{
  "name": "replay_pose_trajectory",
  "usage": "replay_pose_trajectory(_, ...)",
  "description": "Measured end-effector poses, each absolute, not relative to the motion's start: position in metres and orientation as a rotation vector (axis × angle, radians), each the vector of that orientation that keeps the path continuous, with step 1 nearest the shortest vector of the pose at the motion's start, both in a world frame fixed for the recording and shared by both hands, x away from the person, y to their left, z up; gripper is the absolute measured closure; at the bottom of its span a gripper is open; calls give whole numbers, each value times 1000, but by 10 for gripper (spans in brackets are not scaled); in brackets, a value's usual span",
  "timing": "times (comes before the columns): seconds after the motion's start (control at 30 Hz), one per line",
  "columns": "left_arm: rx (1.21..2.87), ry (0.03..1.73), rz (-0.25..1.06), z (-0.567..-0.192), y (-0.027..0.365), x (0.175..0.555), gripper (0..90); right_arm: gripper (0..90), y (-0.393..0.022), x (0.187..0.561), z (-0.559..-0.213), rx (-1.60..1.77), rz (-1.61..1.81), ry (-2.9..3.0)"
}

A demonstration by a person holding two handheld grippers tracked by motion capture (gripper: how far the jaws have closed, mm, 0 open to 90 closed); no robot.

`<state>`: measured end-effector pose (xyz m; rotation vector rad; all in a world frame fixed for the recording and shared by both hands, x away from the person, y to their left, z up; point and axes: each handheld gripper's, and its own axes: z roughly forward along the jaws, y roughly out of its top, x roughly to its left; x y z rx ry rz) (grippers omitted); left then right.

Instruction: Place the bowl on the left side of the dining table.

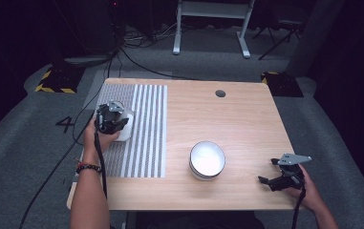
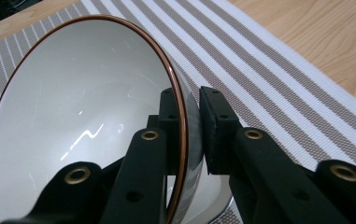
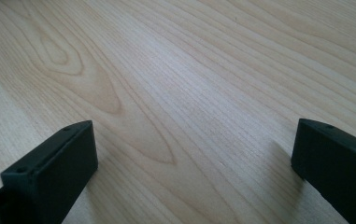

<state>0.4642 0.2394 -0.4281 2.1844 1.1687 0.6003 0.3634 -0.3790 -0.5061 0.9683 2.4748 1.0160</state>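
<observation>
White with a thin brown rim, the bowl (image 2: 82,107) you held was tipped on its side over the striped placemat (image 1: 146,129) at the left of the wooden table (image 1: 227,119), and your left gripper (image 2: 192,130) pinched its wall, 1 jaw inside the bowl and 1 outside against the rim. In the high view your left gripper (image 1: 111,119) sat over the near-left part of the mat with the bowl (image 1: 125,125) showing pale just beyond it, and your left hand (image 1: 96,138) wrapped the handle. A stack of white bowls (image 1: 207,160) stood on bare wood near the middle of the table, closer to the near edge, well apart from both grippers. Your right gripper (image 1: 273,172) was low over the near-right corner, held by your right hand (image 1: 304,188). In the right gripper view its 2 jaws stood spread wide with nothing but wood grain between them.
</observation>
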Motion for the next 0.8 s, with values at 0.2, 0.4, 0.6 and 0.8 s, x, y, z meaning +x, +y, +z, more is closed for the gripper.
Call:
replay_pose_trajectory(0.2,2230,1209,622,-435,239,470,796,5,-379,363,-506,970,1018,2470)
replay_pose_trajectory(0.4,2246,1230,613,-442,235,474,795,5,-378,363,-506,971,1019,2470)
replay_pose_trajectory(0.6,2254,1235,624,-446,234,475,794,5,-378,363,-506,971,1018,2470)
replay_pose_trajectory(0.8,2250,1241,628,-448,236,476,791,5,-378,363,-506,970,1018,2470)
